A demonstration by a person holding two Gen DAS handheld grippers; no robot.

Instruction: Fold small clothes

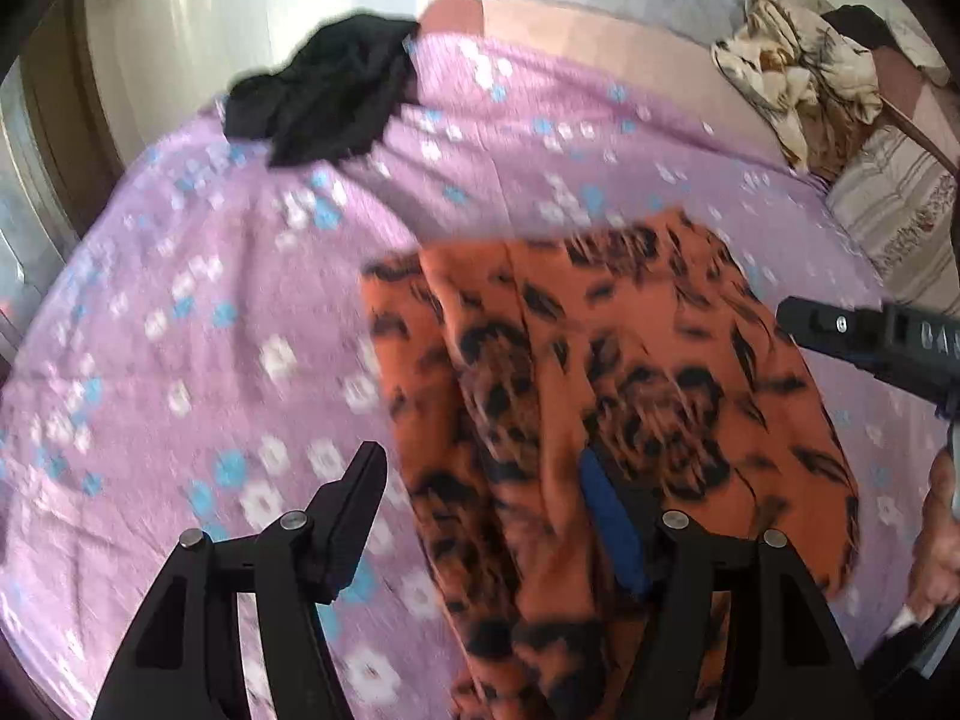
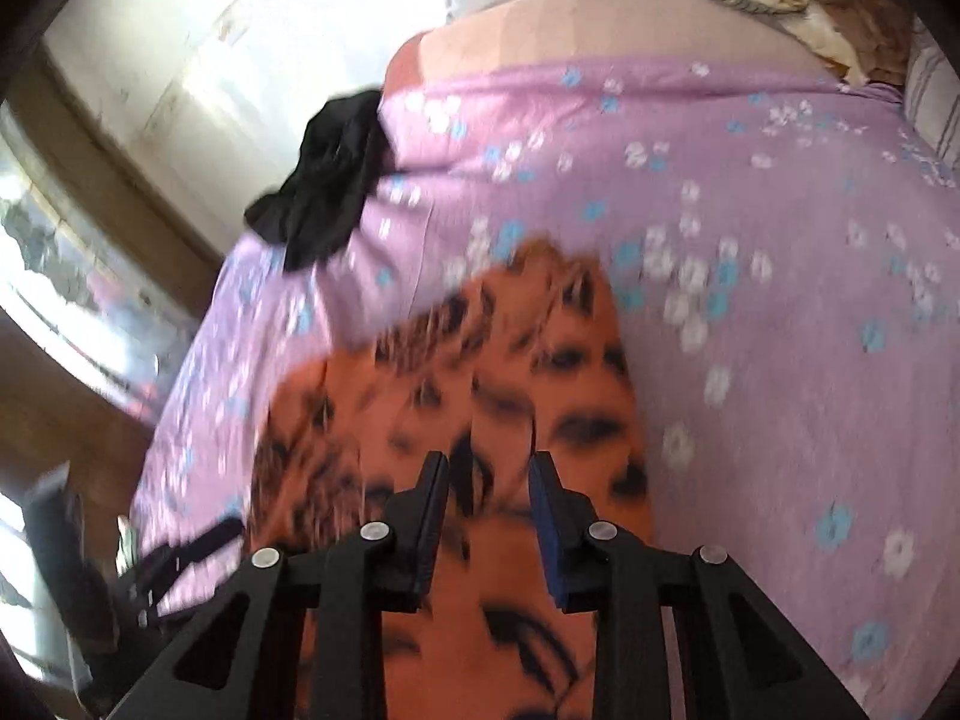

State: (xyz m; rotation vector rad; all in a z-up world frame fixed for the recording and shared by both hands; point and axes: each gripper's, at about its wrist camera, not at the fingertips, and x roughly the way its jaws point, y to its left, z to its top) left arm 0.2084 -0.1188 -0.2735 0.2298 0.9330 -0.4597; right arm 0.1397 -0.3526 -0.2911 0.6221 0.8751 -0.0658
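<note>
Lying flat on the lilac bedsheet with white and blue flowers (image 1: 198, 324), the orange garment with a black leopard-like pattern (image 1: 600, 372) takes the middle and lower part of both views. In the left wrist view the left gripper (image 1: 486, 510) has its jaws spread wide; its left finger (image 1: 348, 516) stands over the bare sheet, and the blue-padded right finger (image 1: 612, 528) is over the orange cloth. It holds nothing that I can see. The picture is blurred, so I cannot tell if the pad touches the cloth.

In the right wrist view the right gripper (image 2: 489, 510) is low over the same garment (image 2: 480, 396). Its jaws are partly apart with a narrow gap, and orange cloth shows in this gap, but I cannot tell if the pads pinch a fold of it. The right gripper appears also at the right edge of the left view, above the garment's right side.

A crumpled black piece of clothing (image 1: 324, 102) lies at the far left edge of the bed, well apart from the orange one. A cream and brown crumpled blanket (image 1: 792, 72) sits at the far right corner
</note>
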